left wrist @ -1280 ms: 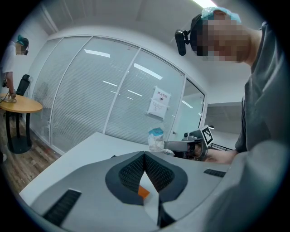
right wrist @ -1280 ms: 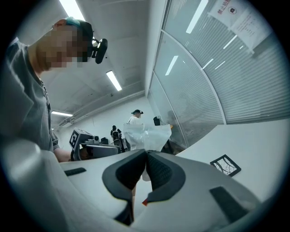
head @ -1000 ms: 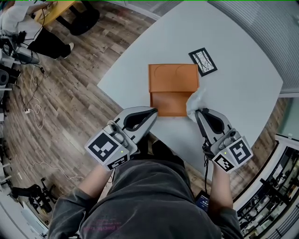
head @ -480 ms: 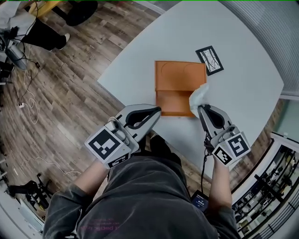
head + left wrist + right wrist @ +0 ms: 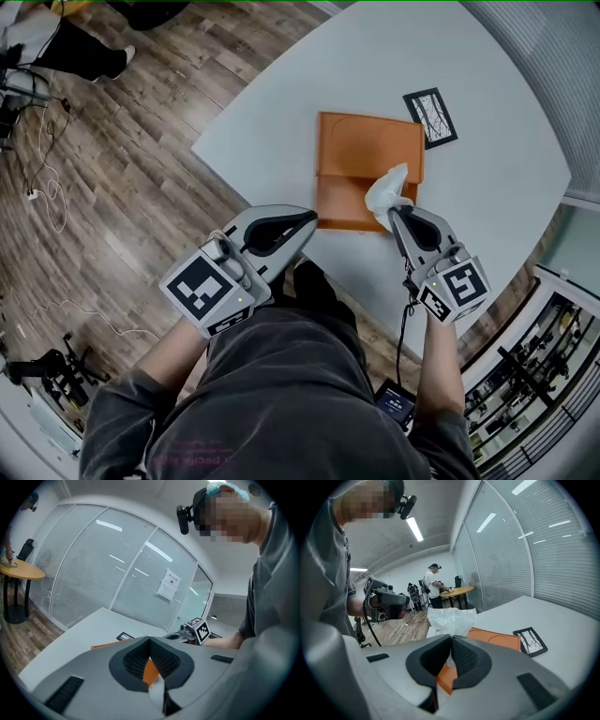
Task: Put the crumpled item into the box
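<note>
A flat orange box (image 5: 367,169) lies open on the white table (image 5: 487,187), its lid folded back toward the far side. My right gripper (image 5: 392,212) is shut on a crumpled white plastic item (image 5: 386,192) and holds it over the box's near right corner. In the right gripper view the crumpled item (image 5: 451,619) sticks up from the closed tips, with the orange box (image 5: 494,638) beyond. My left gripper (image 5: 309,218) is shut and empty at the box's near left corner, tips meeting over orange (image 5: 150,641).
A black-framed card (image 5: 431,117) lies on the table past the box's far right corner. The table's near edge runs just under both grippers, with wooden floor (image 5: 112,187) to the left. A person stands by a round yellow table (image 5: 457,591) in the distance.
My right gripper has carried the crumpled item leftward and farther in, from beside the box's right edge to over its near right corner. The left gripper has hardly moved.
</note>
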Demonstrator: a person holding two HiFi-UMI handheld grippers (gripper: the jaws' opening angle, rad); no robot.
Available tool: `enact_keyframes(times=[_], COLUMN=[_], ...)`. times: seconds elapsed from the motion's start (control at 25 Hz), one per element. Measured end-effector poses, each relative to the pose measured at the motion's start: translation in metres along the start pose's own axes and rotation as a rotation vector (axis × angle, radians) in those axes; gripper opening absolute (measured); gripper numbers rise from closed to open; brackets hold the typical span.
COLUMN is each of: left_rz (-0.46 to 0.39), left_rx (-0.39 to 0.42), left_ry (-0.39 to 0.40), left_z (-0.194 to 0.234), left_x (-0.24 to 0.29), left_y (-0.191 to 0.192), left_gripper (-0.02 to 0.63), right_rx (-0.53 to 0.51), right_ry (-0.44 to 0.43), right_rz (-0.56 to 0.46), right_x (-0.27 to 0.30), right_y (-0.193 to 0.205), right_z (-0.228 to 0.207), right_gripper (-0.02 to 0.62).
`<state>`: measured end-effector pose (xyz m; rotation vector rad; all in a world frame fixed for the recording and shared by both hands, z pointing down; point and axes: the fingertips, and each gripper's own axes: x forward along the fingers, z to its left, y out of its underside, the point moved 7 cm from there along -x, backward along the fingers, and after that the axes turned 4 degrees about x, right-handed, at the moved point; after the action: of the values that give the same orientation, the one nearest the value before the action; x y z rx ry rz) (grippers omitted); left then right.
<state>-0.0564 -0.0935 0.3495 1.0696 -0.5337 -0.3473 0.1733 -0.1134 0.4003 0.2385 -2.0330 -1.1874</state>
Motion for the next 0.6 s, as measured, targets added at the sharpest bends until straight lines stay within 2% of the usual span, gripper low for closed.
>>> enact_keyframes(times=[0.4, 0.6], left_rz=[0.013, 0.011], left_rx=[-0.034, -0.049], left_ry=[-0.033, -0.045], left_z=[0.004, 0.005], left_x=[-0.002, -0.001], left_y=[0.017, 0.022], left_gripper=[0.012, 0.012], right_rx=[-0.124, -0.26], right_ry=[-0.053, -0.073], right_rz=[0.106, 0.191], right_x=[0.026, 0.04], right_y=[0.02, 0.037], right_z=[-0.004, -0.001], right_gripper=[0.006, 0.006])
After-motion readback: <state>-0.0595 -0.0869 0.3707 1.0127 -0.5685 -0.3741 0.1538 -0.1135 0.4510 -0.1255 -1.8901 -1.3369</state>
